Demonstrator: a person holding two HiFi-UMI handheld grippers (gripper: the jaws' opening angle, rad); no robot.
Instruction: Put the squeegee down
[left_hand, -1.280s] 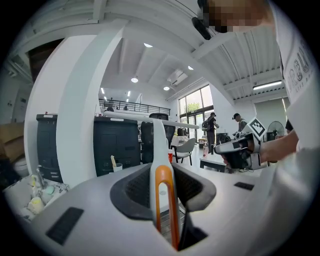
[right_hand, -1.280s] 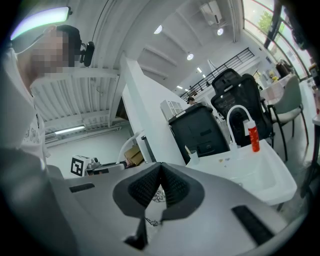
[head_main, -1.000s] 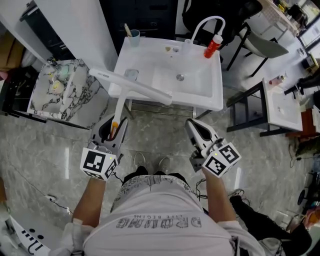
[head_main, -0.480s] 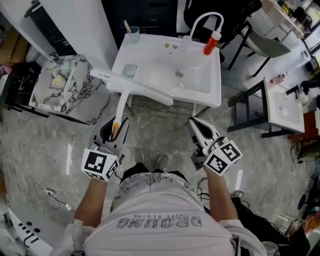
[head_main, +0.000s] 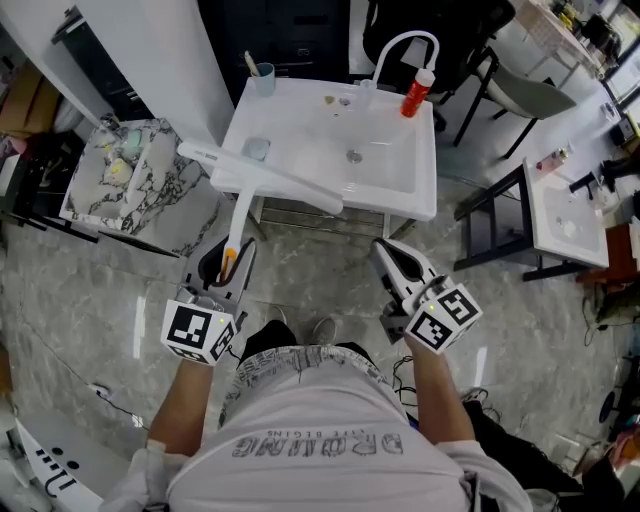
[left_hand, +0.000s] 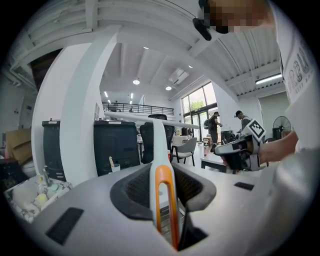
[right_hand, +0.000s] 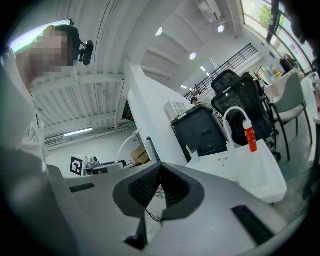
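A white squeegee (head_main: 258, 175) with an orange insert in its handle stands upright, its long blade level above the front left corner of the white sink (head_main: 395, 195). My left gripper (head_main: 232, 258) is shut on the handle's lower end, which fills the middle of the left gripper view as the squeegee (left_hand: 160, 150) between the left gripper's (left_hand: 162, 175) dark pads. My right gripper (head_main: 386, 255) hovers to the right over the floor, shut with nothing in it. In its own view the right gripper's (right_hand: 159, 192) pads meet.
On the sink stand a red bottle (head_main: 415, 92), a blue cup with a toothbrush (head_main: 263, 74) and a clear cup (head_main: 257, 149). A marble-topped side table (head_main: 165, 205) is at the left, and a black stand with a white top (head_main: 560, 215) and a chair (head_main: 535, 95) are at the right.
The view has drifted slightly against the sink. The squeegee stays upright in the left gripper, and the right gripper keeps its place beside it.
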